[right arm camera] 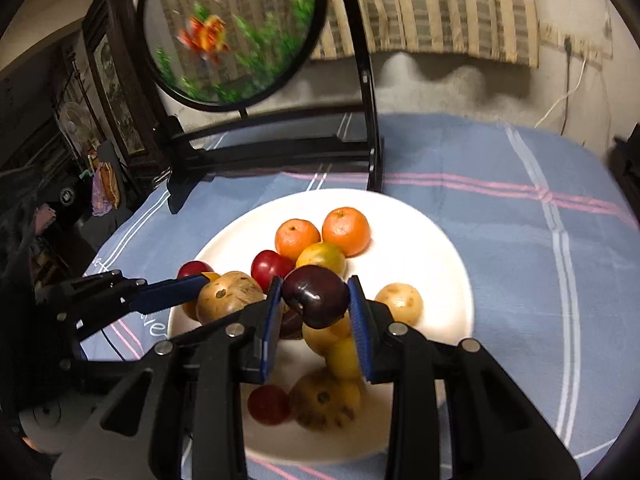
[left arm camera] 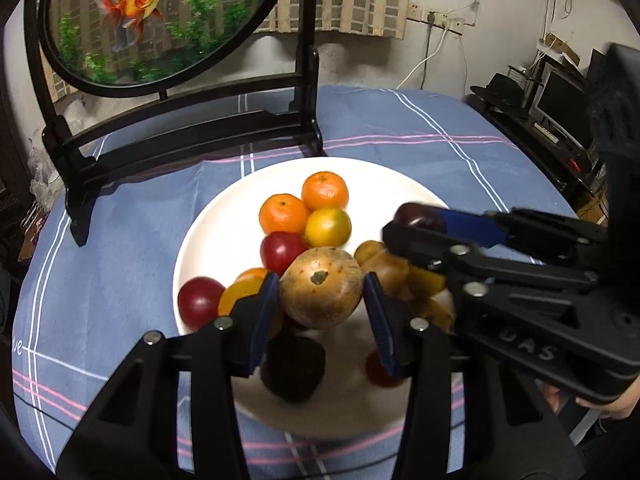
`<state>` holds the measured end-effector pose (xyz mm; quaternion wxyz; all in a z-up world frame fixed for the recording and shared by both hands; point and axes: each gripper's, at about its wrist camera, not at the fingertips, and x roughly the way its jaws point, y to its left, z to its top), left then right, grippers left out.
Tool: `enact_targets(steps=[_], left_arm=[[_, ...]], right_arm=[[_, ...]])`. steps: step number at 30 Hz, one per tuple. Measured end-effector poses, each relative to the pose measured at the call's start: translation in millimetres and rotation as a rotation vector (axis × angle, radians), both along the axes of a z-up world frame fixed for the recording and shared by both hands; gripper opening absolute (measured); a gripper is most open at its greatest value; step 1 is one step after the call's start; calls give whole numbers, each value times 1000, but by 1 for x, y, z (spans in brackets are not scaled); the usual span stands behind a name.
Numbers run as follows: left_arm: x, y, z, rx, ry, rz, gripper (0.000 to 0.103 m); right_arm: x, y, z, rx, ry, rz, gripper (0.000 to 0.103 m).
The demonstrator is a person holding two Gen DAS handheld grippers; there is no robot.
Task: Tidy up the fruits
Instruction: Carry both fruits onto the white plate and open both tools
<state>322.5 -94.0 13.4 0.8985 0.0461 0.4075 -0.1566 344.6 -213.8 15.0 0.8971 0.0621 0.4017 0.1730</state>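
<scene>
- A white plate (left arm camera: 200,236) is seen near the middle of a tabletop (left arm camera: 400,128) covered in a blue cloth with pink and white stripes.
- The left tool (left arm camera: 320,300) is closed narrowly on a brown speckled fruit (left arm camera: 320,288), which is gripped between its blue pads above the plate's near half.
- The right tool (right arm camera: 314,300) is clamped on a dark plum (right arm camera: 316,296), which is held above the plate's middle.
- Two oranges (left arm camera: 324,191) and a yellow fruit (left arm camera: 328,226) are clustered towards the plate's far side, with a red plum (left arm camera: 282,250) touching them.
- Another red plum (left arm camera: 200,302) is placed by the plate's left rim.
- More yellow-brown fruits (right arm camera: 400,304) are piled towards the right rim.
- A round goldfish picture (left arm camera: 156,20) in a black stand is set at the tabletop's far left edge.
</scene>
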Motion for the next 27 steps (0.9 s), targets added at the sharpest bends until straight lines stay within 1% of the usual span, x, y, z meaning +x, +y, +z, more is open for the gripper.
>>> enact_targets(steps=[2,3,4,5,6,7,8,9,10,13,16,19,21,23,25,27], left_arm=[[2,-1,-1,0,-1,11,51],[3,-1,0,-14,9,13,53],[4,0,0,-26,16,11,60],[4,0,2,-42,23,1,70],[3,-1,3,-43,19,1,75],[1,-2,5,-29,6,18,89],[-1,-2,7,-10,-15,44,91],[-4,0,10,-13,-35,46,91],[-5,1,11,-21,-32,42,91],[-12,8,17,-37,-15,61,91],[-27,14,22,-26,-24,53,92],[-40,20,23,-30,-20,60,92],[-53,25,23,-33,-15,66,93],[-63,28,21,-8,-16,78,94],[-76,33,15,12,-13,97,94],[-88,39,12,18,-3,110,94]], right_arm=[[5,-2,-3,10,18,-18,33],[6,-4,-3,14,25,-29,33],[6,-6,-4,19,28,-36,34],[6,-10,-4,28,31,-43,34],[5,-12,-3,35,33,-43,36],[4,-15,-2,43,30,-42,48],[2,-17,0,48,25,-50,59],[-2,-21,3,61,4,-68,67],[-5,-23,6,72,-12,-69,67],[-15,-27,11,87,-13,-68,67],[-29,-33,14,117,-6,-64,67],[-48,-41,17,130,-3,-79,67],[-63,-45,21,117,-22,-95,67],[-84,-47,25,87,-45,-104,67],[-105,-44,25,24,-45,-127,67],[-122,-40,24,-6,-50,-130,67]])
